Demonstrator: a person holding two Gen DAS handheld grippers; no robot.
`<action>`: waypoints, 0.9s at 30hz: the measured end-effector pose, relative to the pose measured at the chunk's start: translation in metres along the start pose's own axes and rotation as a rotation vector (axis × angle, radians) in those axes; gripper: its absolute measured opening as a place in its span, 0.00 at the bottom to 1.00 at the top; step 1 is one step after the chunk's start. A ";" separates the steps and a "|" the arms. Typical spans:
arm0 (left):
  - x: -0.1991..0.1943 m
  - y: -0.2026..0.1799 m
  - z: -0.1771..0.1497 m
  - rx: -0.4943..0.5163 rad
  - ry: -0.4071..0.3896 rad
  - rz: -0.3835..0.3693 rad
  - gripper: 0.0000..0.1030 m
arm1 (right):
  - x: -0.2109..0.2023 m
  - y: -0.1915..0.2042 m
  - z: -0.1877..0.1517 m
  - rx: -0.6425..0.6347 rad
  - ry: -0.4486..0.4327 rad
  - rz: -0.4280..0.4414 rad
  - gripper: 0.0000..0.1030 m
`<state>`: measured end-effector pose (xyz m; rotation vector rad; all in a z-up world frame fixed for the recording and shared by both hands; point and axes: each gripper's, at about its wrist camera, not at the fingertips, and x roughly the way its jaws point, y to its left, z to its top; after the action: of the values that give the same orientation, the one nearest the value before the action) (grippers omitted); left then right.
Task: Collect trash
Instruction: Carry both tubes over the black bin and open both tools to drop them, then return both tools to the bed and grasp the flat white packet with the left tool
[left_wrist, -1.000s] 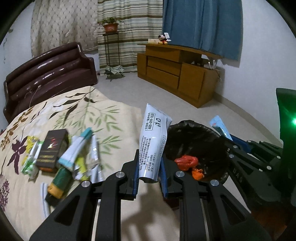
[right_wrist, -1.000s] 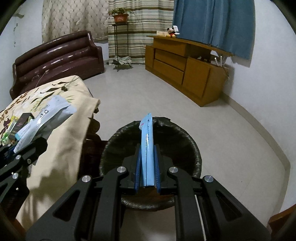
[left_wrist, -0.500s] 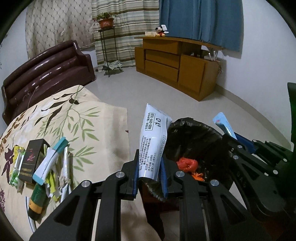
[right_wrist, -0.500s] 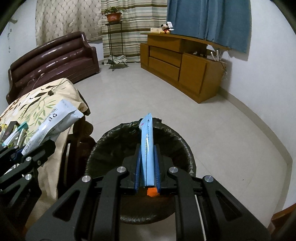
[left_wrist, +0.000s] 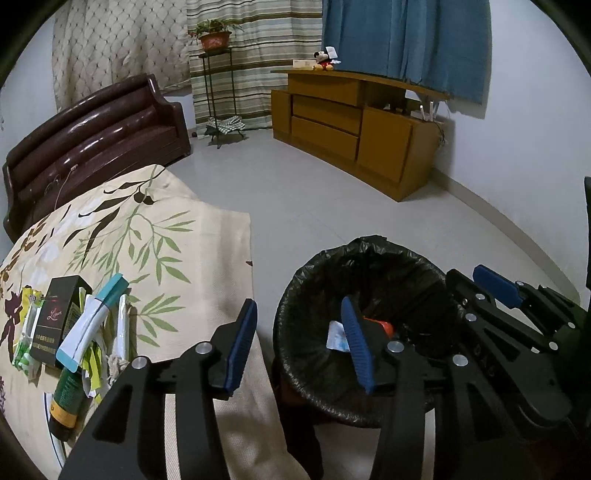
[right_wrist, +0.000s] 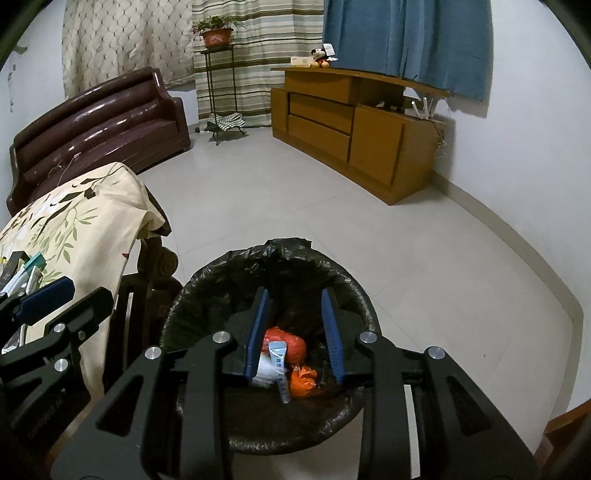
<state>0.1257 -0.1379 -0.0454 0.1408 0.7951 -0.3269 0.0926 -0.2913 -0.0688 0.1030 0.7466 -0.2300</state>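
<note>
A bin with a black liner (right_wrist: 288, 247) stands on the floor beside the table. My right gripper (right_wrist: 295, 297) hangs over it, jaws opening, nothing between them. In the bin below lie a blue-and-white wrapper (right_wrist: 277, 356), a white pouch (right_wrist: 264, 371) and orange trash (right_wrist: 290, 341). My left gripper (left_wrist: 300, 308) is at the bin's (left_wrist: 369, 245) left rim, jaws opening and empty. More trash lies on the tablecloth to the left: a black box (left_wrist: 55, 325), a white-and-teal tube (left_wrist: 92, 326) and a green tube (left_wrist: 66, 402).
The table with the leaf-print cloth (left_wrist: 147, 236) sits left of the bin. Across the tiled floor are a dark brown sofa (left_wrist: 92, 136), a plant stand (left_wrist: 218, 85) and a wooden cabinet (left_wrist: 354, 122) against the wall.
Both grippers opened and let go. The white pouch left the left jaws and the blue wrapper left the right jaws; both now lie in the bin.
</note>
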 end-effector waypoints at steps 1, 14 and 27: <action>-0.001 0.001 0.000 -0.004 -0.002 -0.001 0.49 | -0.001 0.000 0.000 0.000 -0.001 -0.002 0.31; -0.039 0.033 -0.009 -0.037 -0.044 0.020 0.60 | -0.026 0.016 -0.010 0.015 0.002 0.021 0.50; -0.091 0.112 -0.056 -0.145 -0.035 0.134 0.60 | -0.054 0.075 -0.028 -0.057 0.024 0.112 0.50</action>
<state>0.0665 0.0022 -0.0181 0.0516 0.7677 -0.1443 0.0540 -0.2043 -0.0510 0.0929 0.7686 -0.1008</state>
